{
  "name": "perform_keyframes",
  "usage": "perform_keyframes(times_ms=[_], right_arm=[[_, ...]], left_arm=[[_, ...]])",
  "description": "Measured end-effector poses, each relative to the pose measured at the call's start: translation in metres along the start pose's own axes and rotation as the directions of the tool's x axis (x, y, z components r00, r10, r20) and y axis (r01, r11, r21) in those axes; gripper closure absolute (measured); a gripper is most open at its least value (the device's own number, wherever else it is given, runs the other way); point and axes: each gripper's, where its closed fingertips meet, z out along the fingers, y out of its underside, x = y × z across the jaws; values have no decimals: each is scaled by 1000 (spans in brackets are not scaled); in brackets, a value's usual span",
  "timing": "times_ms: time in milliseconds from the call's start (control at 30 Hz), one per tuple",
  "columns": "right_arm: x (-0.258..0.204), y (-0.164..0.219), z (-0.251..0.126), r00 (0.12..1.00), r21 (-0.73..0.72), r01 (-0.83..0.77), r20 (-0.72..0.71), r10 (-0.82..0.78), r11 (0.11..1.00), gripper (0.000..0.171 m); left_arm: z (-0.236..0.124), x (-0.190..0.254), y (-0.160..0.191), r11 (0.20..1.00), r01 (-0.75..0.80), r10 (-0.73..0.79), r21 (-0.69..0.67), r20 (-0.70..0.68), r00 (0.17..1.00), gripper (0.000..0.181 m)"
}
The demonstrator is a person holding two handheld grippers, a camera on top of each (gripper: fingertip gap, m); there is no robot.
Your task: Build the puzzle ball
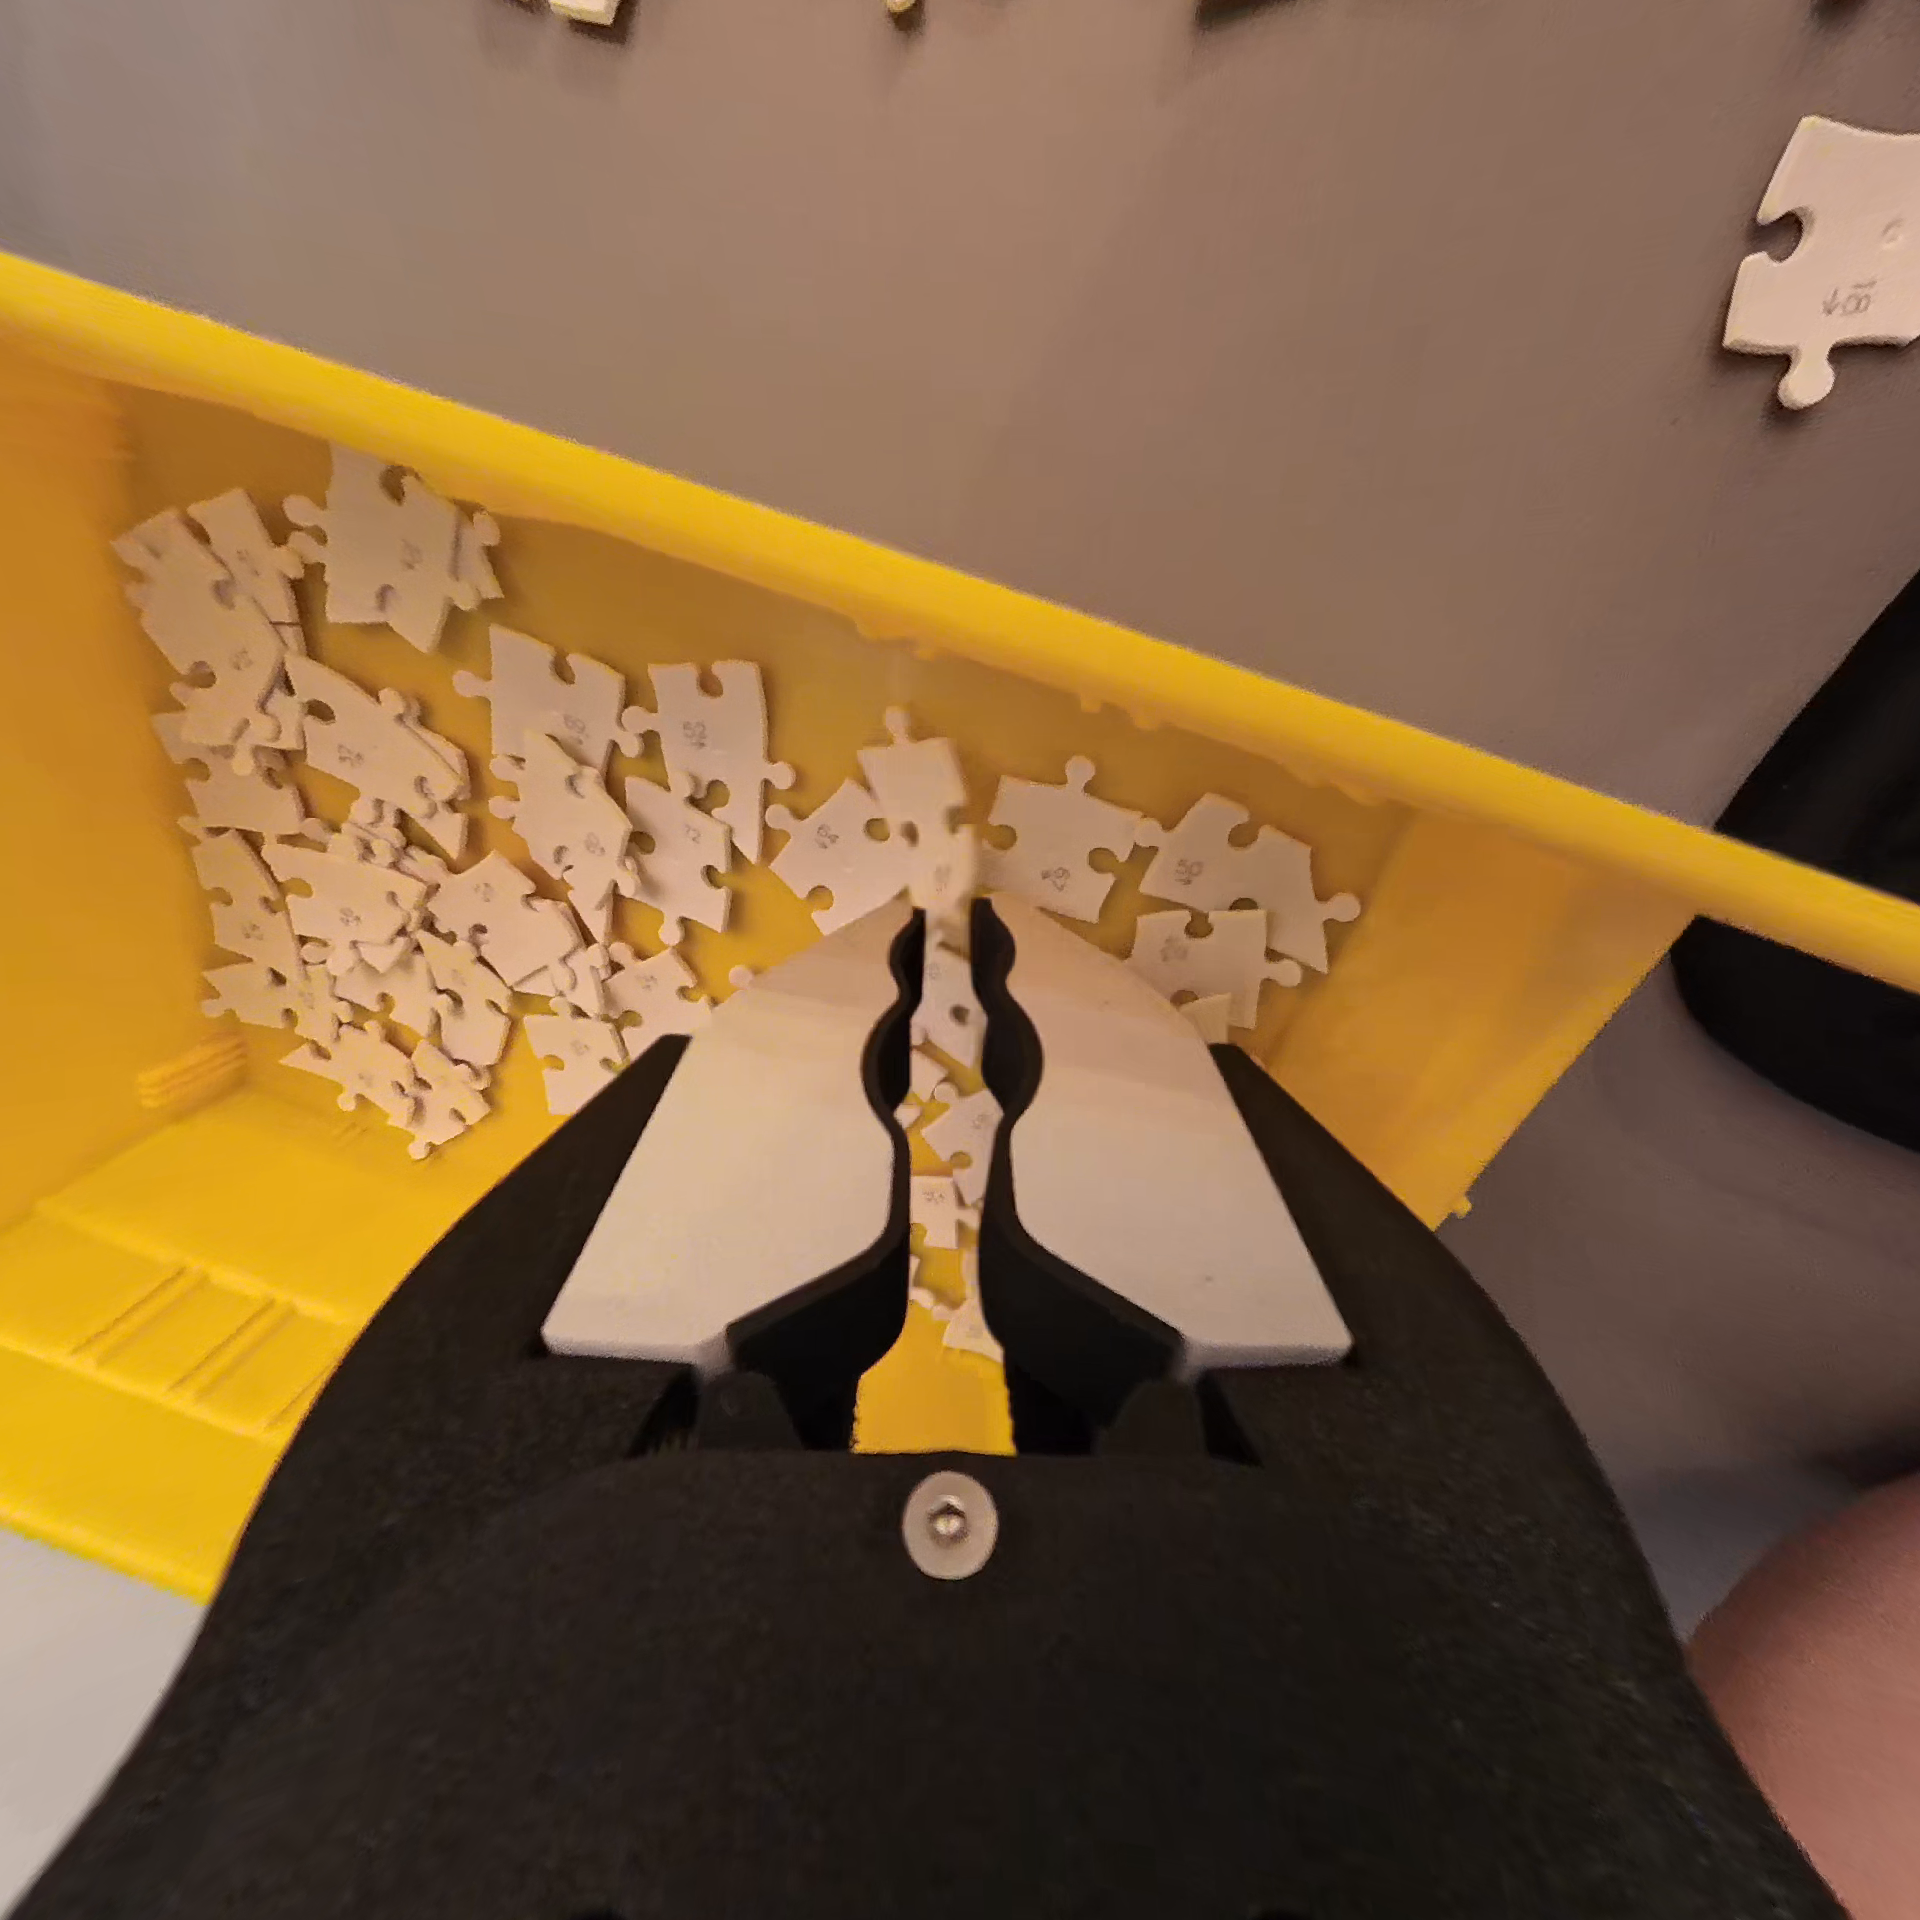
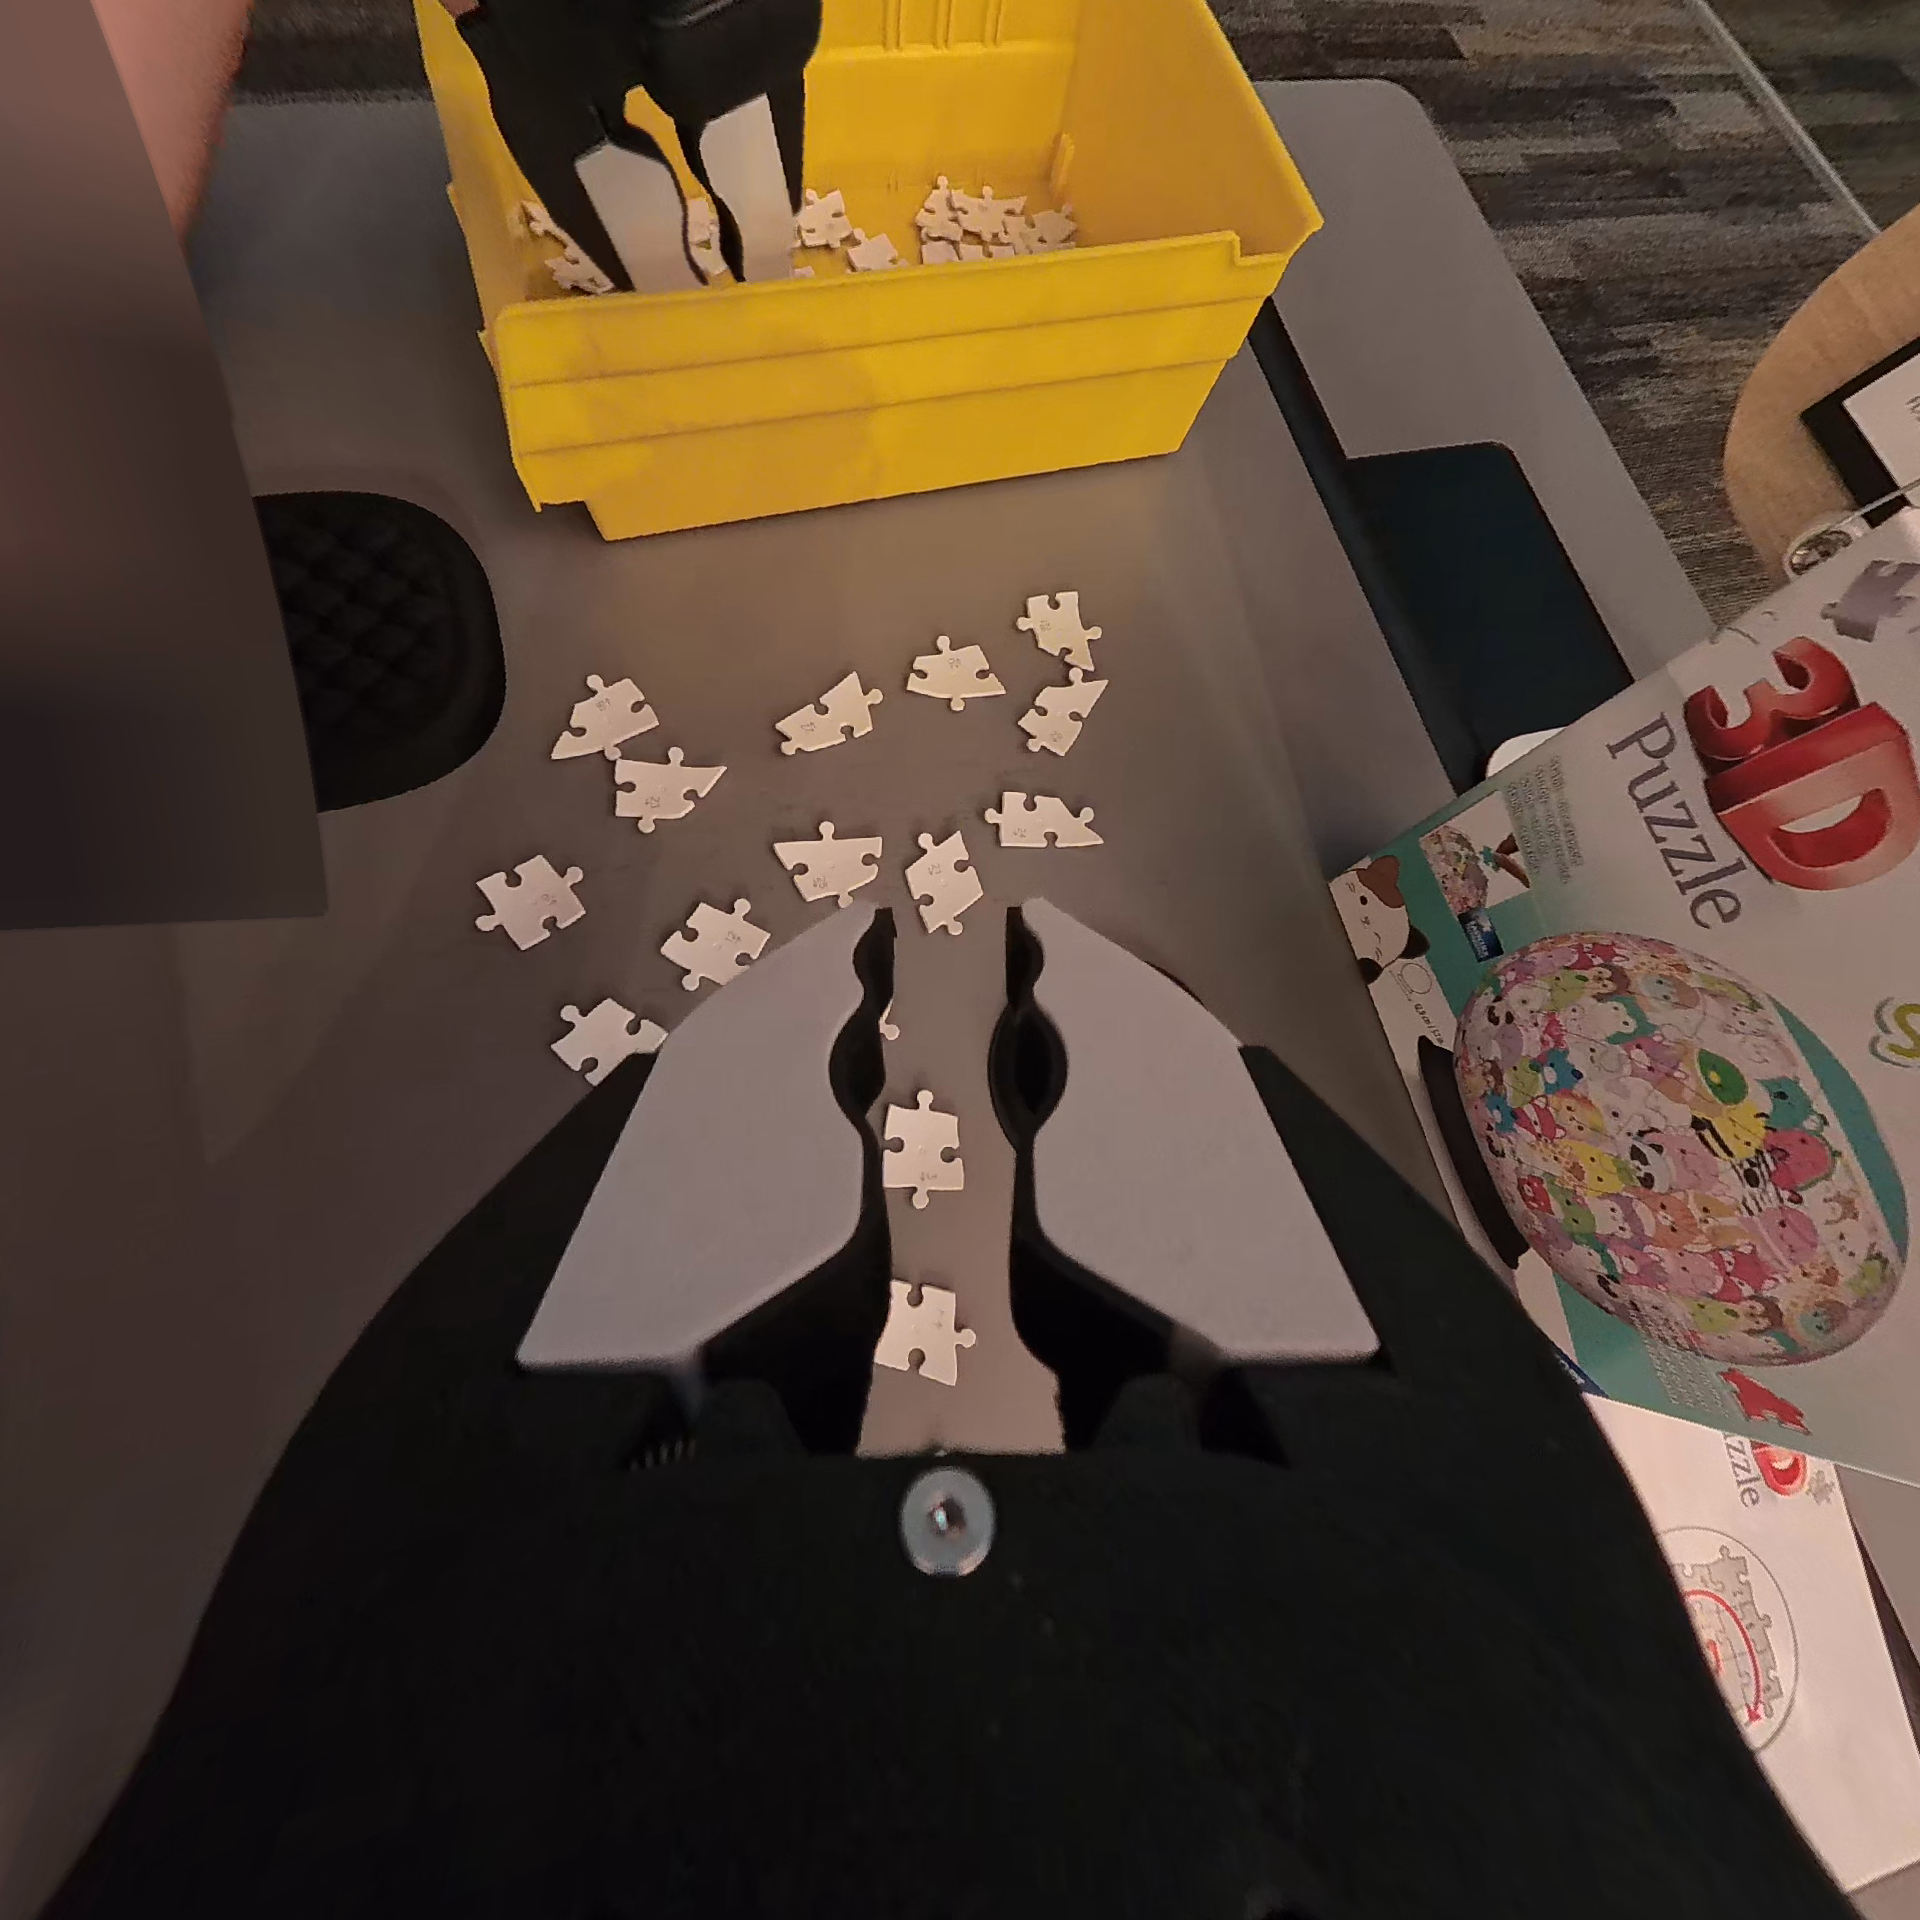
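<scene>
My left gripper (image 1: 948,914) is down inside the yellow bin (image 1: 1143,665), shut on a white puzzle piece (image 1: 920,800) that stands edge-on between its tips. Many white puzzle pieces (image 1: 582,810) lie face down on the bin floor. In the right wrist view the left gripper (image 2: 686,260) shows in the bin (image 2: 862,416) at the far side of the table. My right gripper (image 2: 948,920) is open and empty above the grey table. Several loose pieces (image 2: 831,862) are spread below and ahead of it, with one (image 2: 923,1148) seen between its fingers.
The puzzle box (image 2: 1662,1039) with the ball picture lies at the right, over a white instruction sheet (image 2: 1745,1621). A black mesh object (image 2: 384,644) sits at the table's left edge. One loose piece (image 1: 1829,260) lies on the table beyond the bin. Left tips to right tips: about 30 centimetres.
</scene>
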Motion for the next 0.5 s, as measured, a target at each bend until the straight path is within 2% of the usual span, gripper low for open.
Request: perform_keyframes(times_ms=[100, 167, 333, 500], right_arm=[[1, 0, -1, 1000, 0, -1, -3, 1, 1000, 149], [2, 0, -2, 1000, 3, -1, -8, 1, 1000, 149], [3, -1, -3, 1000, 10, -4, -12, 4, 1000, 149], [2, 0, -2, 1000, 0, 1, -12, -1, 1000, 149]], left_arm=[[2, 2, 0, 1000, 2, -2, 0, -18, 1000, 162], [-1, -3, 2, 999, 29, -29, 38, -20, 999, 161], [-21, -65, 0, 954, 180, -229, 238, 194, 954, 166], [10, -67, -1, 976, 127, -162, 177, 203, 966, 168]])
